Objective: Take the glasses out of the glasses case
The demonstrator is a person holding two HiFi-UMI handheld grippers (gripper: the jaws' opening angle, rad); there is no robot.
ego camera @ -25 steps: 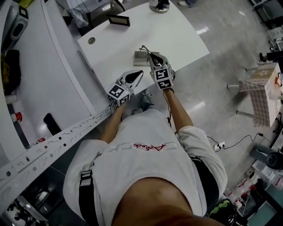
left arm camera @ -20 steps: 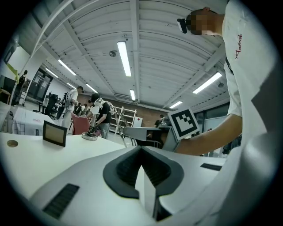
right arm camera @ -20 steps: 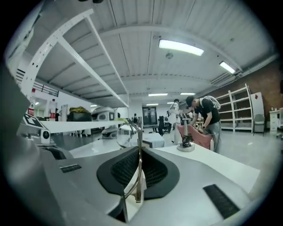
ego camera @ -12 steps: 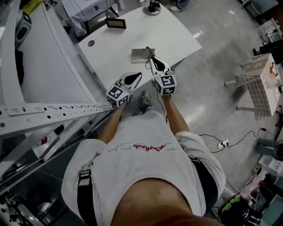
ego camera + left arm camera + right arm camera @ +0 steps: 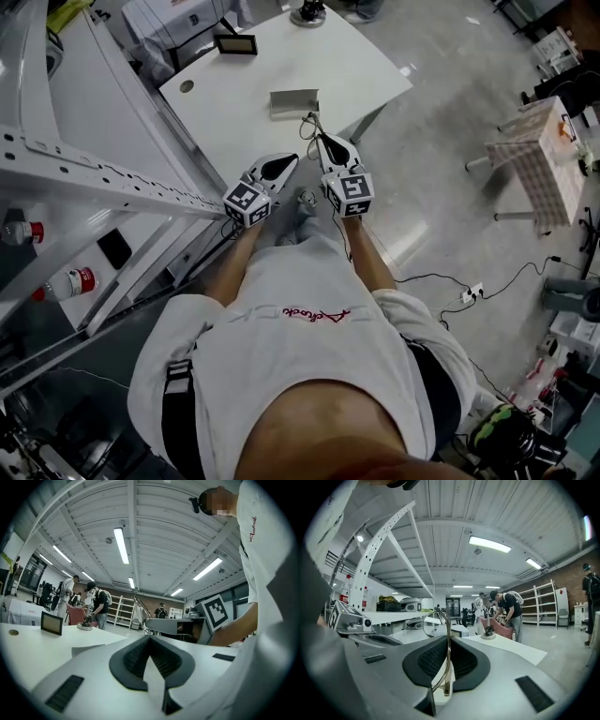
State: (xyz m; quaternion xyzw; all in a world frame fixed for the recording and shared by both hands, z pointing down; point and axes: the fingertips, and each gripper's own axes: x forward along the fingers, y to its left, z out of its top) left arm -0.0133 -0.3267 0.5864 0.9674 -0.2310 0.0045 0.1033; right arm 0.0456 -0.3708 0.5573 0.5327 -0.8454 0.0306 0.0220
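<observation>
The grey glasses case (image 5: 294, 101) lies on the white table (image 5: 366, 66), beyond both grippers. My right gripper (image 5: 321, 139) is over the table's near edge, shut on one temple arm of thin metal-framed glasses (image 5: 309, 123). The arm (image 5: 447, 660) runs up between the black pads, and the lens rim (image 5: 432, 623) sticks out past the tips. My left gripper (image 5: 292, 159) is beside it to the left, shut with nothing in it; its pads (image 5: 161, 660) meet at the tip. The left gripper view shows the right gripper's marker cube (image 5: 213, 613).
A small black-framed screen (image 5: 235, 44) and a round-based stand (image 5: 307, 14) sit at the table's far side, with a cable hole (image 5: 181, 85) at its left. A white perforated rack beam (image 5: 94, 173) crosses at left. A cloth-covered table (image 5: 539, 159) and floor cables (image 5: 469, 292) are at right. People stand in the background (image 5: 506, 609).
Both grippers drew back from the table toward the person. The right one carried the glasses away from the case. The case stayed on the table.
</observation>
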